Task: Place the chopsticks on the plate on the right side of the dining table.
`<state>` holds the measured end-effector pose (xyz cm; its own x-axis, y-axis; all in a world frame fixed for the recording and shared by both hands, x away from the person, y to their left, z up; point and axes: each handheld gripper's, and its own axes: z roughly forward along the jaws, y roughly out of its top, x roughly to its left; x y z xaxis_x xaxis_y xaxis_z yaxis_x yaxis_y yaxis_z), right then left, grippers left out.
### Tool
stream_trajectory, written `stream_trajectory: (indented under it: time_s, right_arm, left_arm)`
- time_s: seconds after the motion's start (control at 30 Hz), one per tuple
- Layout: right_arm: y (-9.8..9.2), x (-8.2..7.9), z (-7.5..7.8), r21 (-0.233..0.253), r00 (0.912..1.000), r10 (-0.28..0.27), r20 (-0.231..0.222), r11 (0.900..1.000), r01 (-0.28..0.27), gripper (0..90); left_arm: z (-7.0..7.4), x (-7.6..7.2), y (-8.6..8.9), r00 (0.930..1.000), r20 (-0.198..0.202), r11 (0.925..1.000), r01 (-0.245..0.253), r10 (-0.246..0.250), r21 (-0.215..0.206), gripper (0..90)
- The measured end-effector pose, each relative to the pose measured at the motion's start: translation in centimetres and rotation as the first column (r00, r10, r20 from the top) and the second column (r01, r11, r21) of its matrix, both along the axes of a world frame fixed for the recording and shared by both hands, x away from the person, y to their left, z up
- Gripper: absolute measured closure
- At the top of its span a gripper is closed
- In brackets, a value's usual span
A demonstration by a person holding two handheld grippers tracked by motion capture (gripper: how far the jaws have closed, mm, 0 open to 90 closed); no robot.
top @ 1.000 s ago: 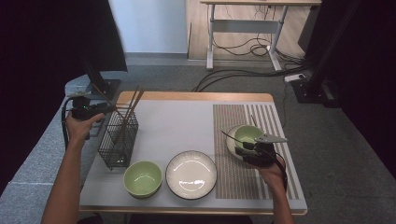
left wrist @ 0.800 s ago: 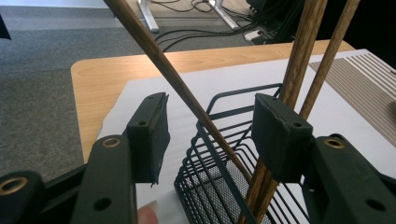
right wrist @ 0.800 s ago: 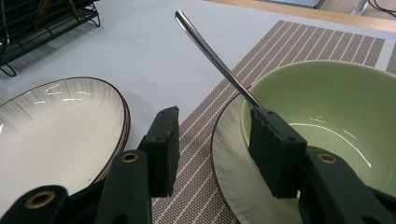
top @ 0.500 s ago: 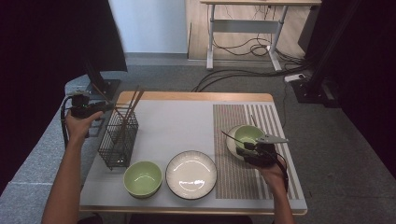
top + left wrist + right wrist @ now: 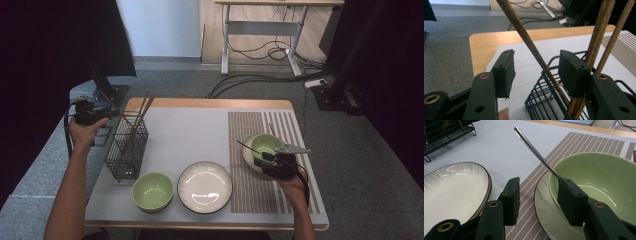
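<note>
white mat (image 5: pixel 200 135) on wooden table (image 5: pixel 210 103) | grey carpet (image 5: pixel 175 80) | both hand-held grippers agape, empty

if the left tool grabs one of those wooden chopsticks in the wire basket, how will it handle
The chopstick looks stiff, thin and probably light, so it should lift easily. Its round, smooth shaft may swivel or slip between the left tool's open jaws. It leans loosely in the wire basket, so it will likely shift at first contact.
</note>
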<state>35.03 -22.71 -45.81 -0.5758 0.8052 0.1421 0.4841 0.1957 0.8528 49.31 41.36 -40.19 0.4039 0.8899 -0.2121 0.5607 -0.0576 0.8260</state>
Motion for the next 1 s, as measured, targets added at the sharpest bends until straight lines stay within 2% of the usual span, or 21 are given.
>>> stream_trajectory:
  time_s: [0.33, 0.47, 0.63, 0.77, 0.87, 1.0]
  right_arm:
    - [-0.1, -0.1, 0.1, 0.002, 1.0000, -0.006, 0.003, 1.000, 0.006, 52.8]
    - [-0.2, -0.1, 0.1, 0.002, 0.9999, -0.009, 0.007, 1.000, 0.009, 52.8]
    - [-0.3, -0.1, 0.0, -0.001, 0.9999, -0.010, 0.004, 1.000, 0.010, 52.7]
    - [-0.4, -0.1, 0.0, -0.002, 0.9999, -0.012, 0.002, 1.000, 0.012, 52.8]
    - [-0.4, -0.1, -0.1, -0.003, 0.9999, -0.013, 0.002, 1.000, 0.013, 52.8]
    - [-0.3, -0.1, -0.1, -0.003, 0.9999, -0.013, -0.002, 1.000, 0.013, 52.8]
  left_arm:
    - [-0.2, 1.0, 0.0, 1.0000, 0.002, 0.9995, 0.000, 0.000, -0.030, 50.9]
    - [-0.2, 1.2, -0.2, 0.9999, 0.013, 0.9988, 0.003, -0.002, -0.048, 57.7]
    - [0.0, 1.2, -0.6, 0.9995, 0.031, 0.9972, 0.004, -0.001, -0.075, 72.7]
    - [0.3, 0.9, -0.7, 0.9987, 0.050, 0.9933, 0.011, -0.006, -0.115, 79.5]
    - [0.5, 0.6, -0.5, 0.9978, 0.064, 0.9881, 0.026, -0.016, -0.152, 81.9]
    - [0.9, 0.1, -0.5, 0.9960, 0.086, 0.9832, 0.042, -0.027, -0.178, 84.2]
